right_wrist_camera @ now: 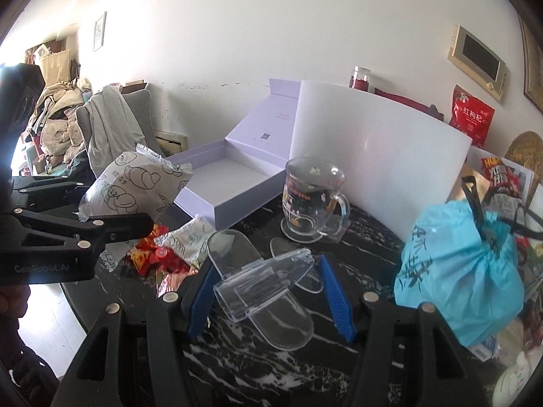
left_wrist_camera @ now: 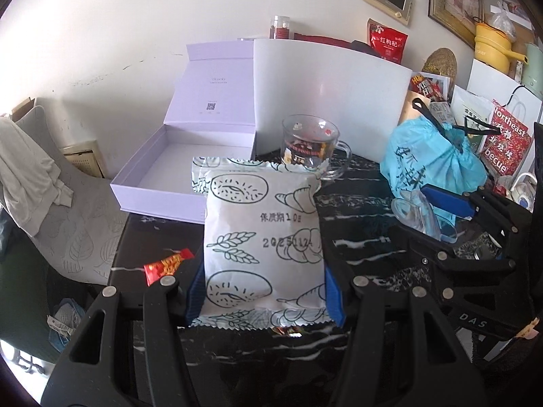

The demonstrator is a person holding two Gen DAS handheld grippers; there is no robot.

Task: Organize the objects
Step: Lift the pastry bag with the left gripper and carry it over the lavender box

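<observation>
- Your left gripper [left_wrist_camera: 264, 291] is clamped on a white pillow-shaped snack packet printed with bread and wheat drawings [left_wrist_camera: 263, 237]; its blue pads press the packet's two side edges near the lower end, and the packet stands up out of the jaws, clear of the desk.
- Your right gripper [right_wrist_camera: 271, 291] is closed partway on a clear plastic hinged case [right_wrist_camera: 261, 281]; the case lies slantwise between the blue pads, one pad at each end.
- Under both grippers lies the black marble-patterned desk [right_wrist_camera: 278, 349].
- Just beyond the left gripper's packet, a second packet of the same print [left_wrist_camera: 203, 176] rests against the front wall of the open lilac cardboard box [left_wrist_camera: 163, 183], whose lid stands upright behind it.
- A clear glass mug with a printed band [right_wrist_camera: 312, 196] stands beside the box, in front of a curved white board [right_wrist_camera: 390, 156].
- A red candy wrapper [left_wrist_camera: 166, 264] lies on the desk to the left of the left gripper.
- A blue plastic bag [right_wrist_camera: 465, 271] sits to the right.
</observation>
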